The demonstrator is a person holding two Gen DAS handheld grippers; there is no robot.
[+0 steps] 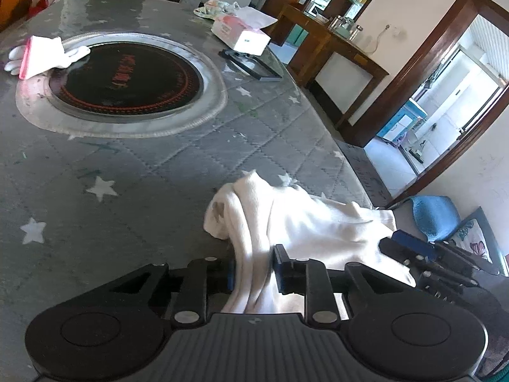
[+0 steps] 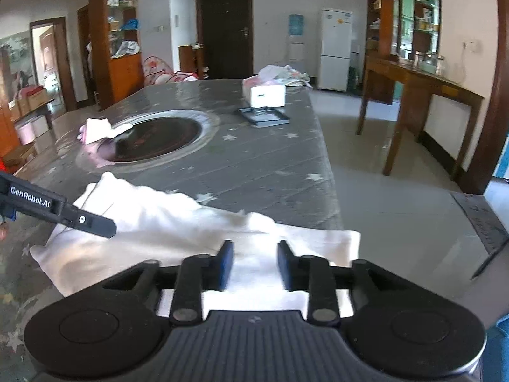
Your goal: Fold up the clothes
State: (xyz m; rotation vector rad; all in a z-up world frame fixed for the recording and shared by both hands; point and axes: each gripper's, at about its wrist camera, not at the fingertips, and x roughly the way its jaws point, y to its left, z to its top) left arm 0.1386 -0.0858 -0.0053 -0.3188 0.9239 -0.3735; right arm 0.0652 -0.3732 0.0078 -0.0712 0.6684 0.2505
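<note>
A white garment (image 1: 305,222) lies bunched at the near edge of the grey star-patterned table (image 1: 143,172). My left gripper (image 1: 253,269) is shut on a thick fold of the white garment, which passes between its blue pads. In the right wrist view the white garment (image 2: 165,226) spreads along the table's near edge and hangs over it. My right gripper (image 2: 254,262) is open, its fingers astride the cloth's edge without pinching it. The left gripper's finger (image 2: 79,218) rests on the cloth at left. The right gripper also shows in the left wrist view (image 1: 410,251).
A round black hotplate (image 1: 124,76) is set in the table's middle. White gloves (image 1: 41,55) lie beside it. A tissue box (image 1: 238,33) and a dark tray (image 1: 251,63) sit at the far end. A wooden side table (image 2: 420,95) stands to the right.
</note>
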